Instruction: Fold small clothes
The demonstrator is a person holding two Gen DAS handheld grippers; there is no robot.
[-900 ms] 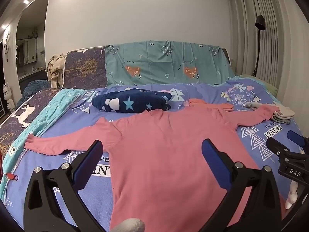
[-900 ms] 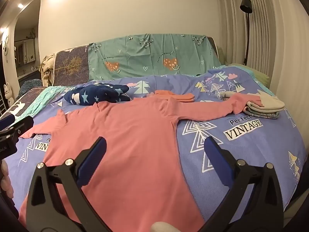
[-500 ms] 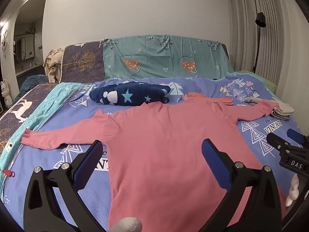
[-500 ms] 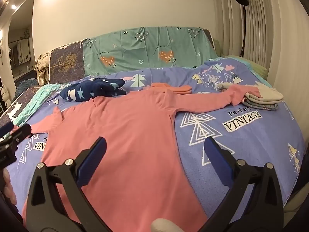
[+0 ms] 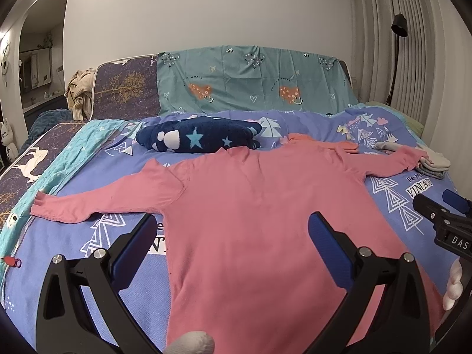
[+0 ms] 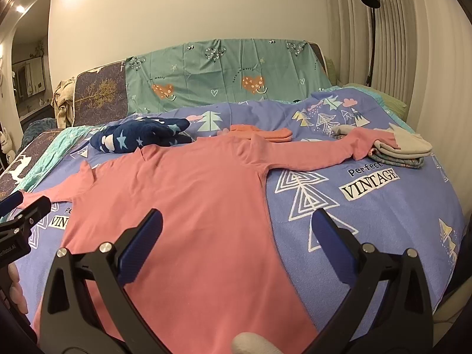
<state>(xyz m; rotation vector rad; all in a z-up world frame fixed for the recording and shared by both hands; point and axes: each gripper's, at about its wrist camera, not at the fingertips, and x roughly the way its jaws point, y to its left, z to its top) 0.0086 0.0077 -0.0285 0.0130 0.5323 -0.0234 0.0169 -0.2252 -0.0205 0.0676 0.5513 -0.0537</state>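
Note:
A pink long-sleeved shirt (image 5: 250,221) lies flat on the bed with both sleeves spread out; it also shows in the right wrist view (image 6: 191,221). My left gripper (image 5: 233,236) is open and empty above the shirt's lower body. My right gripper (image 6: 236,233) is open and empty above the shirt's right lower side. The right gripper's tip shows at the right edge of the left wrist view (image 5: 442,212). The left gripper's tip shows at the left edge of the right wrist view (image 6: 20,206). The right sleeve's cuff rests against a stack of folded clothes (image 6: 398,150).
A navy star-patterned garment (image 5: 197,138) lies bundled beyond the collar. A small folded pink piece (image 6: 262,132) lies behind the right shoulder. The bed has a purple patterned cover (image 6: 368,200). A teal sheet (image 5: 250,79) drapes the headboard. A floor lamp (image 6: 370,14) stands at right.
Both grippers have lifted and drawn back a little, so the shirt sits slightly lower and fuller in both views. The shirt has not moved. Both grippers stay open.

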